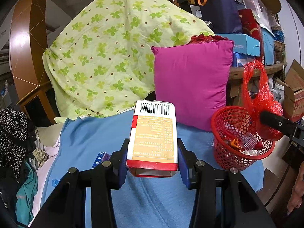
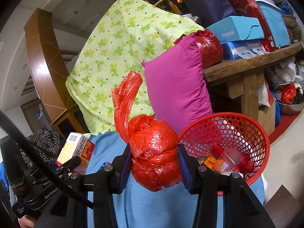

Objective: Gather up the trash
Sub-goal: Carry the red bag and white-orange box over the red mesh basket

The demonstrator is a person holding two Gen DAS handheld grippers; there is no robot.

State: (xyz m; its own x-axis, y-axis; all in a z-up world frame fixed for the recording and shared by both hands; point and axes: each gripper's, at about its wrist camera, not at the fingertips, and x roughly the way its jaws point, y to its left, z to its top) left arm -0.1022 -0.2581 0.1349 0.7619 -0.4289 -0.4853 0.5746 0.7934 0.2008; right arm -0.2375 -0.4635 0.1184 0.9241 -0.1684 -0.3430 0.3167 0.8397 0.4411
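Blue-padded left gripper (image 1: 152, 163) is clamping an orange-and-white cardboard carton (image 1: 153, 133); right gripper (image 2: 154, 165) is squeezing a knotted red plastic bag (image 2: 153, 152) beside the red mesh basket (image 2: 247, 121), whose light rim risks tipping.

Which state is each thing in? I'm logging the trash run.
Left gripper: shut on the carton.
Carton: held off the bed, near end open.
Right gripper: shut on the red bag.
Red bag: knotted, bulging, held beside the basket.
Red basket: upright on the blue sheet, partly filled with trash.
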